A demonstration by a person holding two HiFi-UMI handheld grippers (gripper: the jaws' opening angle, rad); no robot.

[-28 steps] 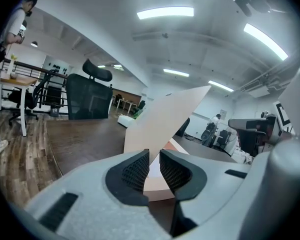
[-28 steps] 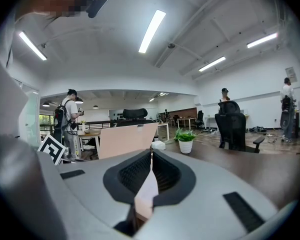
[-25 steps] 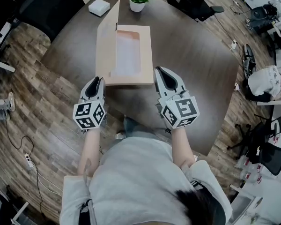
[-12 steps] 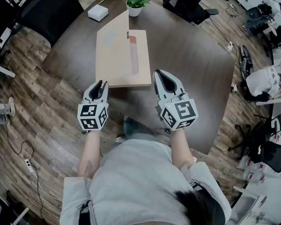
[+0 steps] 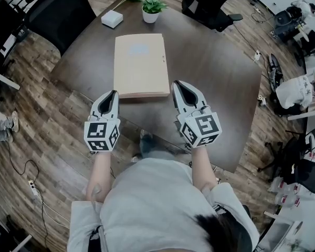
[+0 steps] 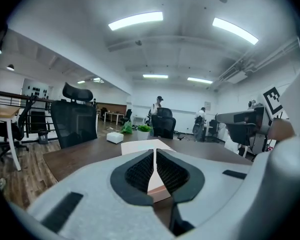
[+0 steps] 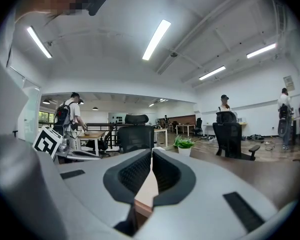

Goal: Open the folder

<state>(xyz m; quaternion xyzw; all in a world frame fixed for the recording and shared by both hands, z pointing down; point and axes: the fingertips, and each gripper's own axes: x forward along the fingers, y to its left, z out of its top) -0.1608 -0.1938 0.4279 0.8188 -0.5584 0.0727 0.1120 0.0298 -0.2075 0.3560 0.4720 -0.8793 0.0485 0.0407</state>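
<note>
A tan folder (image 5: 140,64) lies shut and flat on the dark round table (image 5: 215,88). My left gripper (image 5: 114,92) hovers just off the folder's near left corner. Its jaws have just been closing, they now stand shut, and nothing is between them. My right gripper (image 5: 176,83) is shut and empty beside the folder's near right corner. In the left gripper view the folder (image 6: 142,146) shows beyond the closed left gripper (image 6: 154,151). In the right gripper view a strip of the folder (image 7: 149,184) shows through the slit of the right gripper (image 7: 151,151).
A small potted plant (image 5: 151,7) and a white box (image 5: 112,19) stand at the table's far edge. Black office chairs (image 5: 210,4) ring the far side. The table's near edge runs just under both grippers. People stand far off in the room.
The folder's cover stood upright a second ago, leaned over half a second ago, and now lies flat on the folder. The left gripper has lifted slightly and its jaws have come together.
</note>
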